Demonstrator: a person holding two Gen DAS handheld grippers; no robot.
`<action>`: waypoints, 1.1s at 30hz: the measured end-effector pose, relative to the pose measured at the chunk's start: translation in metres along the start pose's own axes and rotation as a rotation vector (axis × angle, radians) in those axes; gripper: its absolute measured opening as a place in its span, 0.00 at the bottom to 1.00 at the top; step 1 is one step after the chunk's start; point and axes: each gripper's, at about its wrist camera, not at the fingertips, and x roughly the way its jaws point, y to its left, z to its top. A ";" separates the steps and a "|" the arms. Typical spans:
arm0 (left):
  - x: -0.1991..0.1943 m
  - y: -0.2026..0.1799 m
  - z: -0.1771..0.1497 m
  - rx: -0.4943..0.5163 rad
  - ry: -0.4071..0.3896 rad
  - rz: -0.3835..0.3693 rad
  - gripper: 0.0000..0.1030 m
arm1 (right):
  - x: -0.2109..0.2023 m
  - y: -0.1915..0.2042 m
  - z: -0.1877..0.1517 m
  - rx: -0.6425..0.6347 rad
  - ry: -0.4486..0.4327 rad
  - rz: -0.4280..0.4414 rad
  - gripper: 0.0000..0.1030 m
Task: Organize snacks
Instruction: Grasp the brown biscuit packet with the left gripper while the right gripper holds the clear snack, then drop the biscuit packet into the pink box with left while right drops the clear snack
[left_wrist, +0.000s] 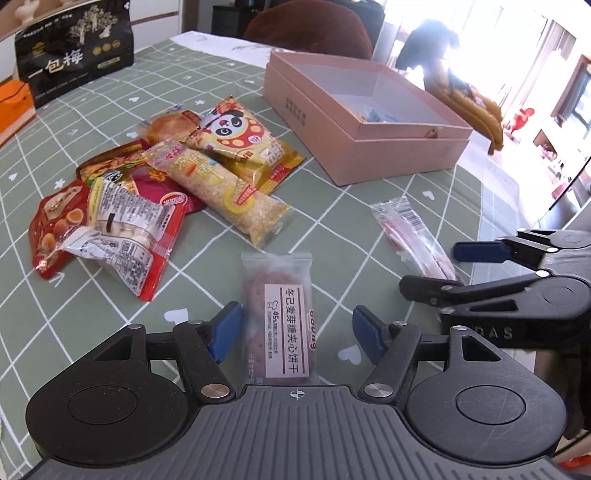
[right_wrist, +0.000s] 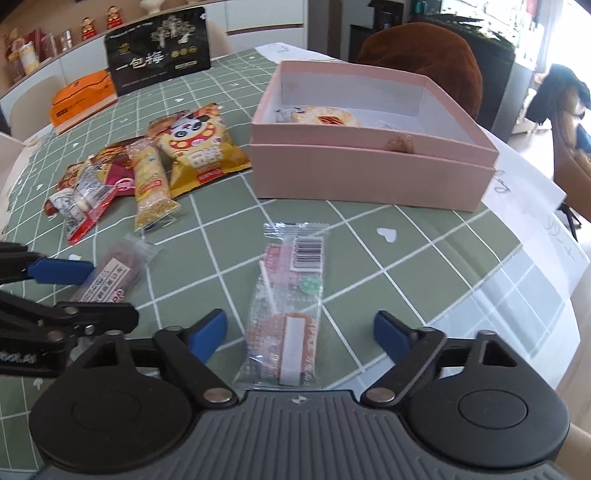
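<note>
We find the left gripper (left_wrist: 297, 326) with its jaws spread wide and the blue pads (left_wrist: 225, 330) standing clear on either side of a frosted biscuit packet (left_wrist: 279, 321) that lies flat on the table between them; neither pad presses on it. The right gripper (right_wrist: 299, 334) is likewise parted, a clear lollipop packet (right_wrist: 286, 314) lying lengthwise between its blue pads (right_wrist: 208, 332), apart from both. Neither packet is lifted.

We note the two grippers side by side, each showing at the edge of the other's view. Beyond the left gripper lies a loose heap of snacks (left_wrist: 155, 188): a rice bar (left_wrist: 225, 192) on top, a panda-printed bag (left_wrist: 243, 144) behind it, red and clear packets to the left. Farther right stands the open pink box (right_wrist: 373, 173), with at least one orange-topped item (right_wrist: 325, 116) inside. All rests on a green checked tablecloth (right_wrist: 406, 258). At the far edge we record a black standing pouch (right_wrist: 159, 51) and an orange box (right_wrist: 83, 99).
</note>
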 end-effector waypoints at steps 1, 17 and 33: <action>0.001 -0.001 0.001 0.009 0.010 0.000 0.69 | -0.002 0.003 0.001 -0.021 0.003 0.014 0.62; -0.044 -0.036 0.002 0.046 -0.341 0.038 0.36 | -0.067 -0.034 -0.010 0.131 -0.067 0.063 0.36; 0.057 -0.015 0.196 -0.141 -0.280 -0.183 0.37 | -0.067 -0.050 0.017 0.208 -0.051 -0.049 0.36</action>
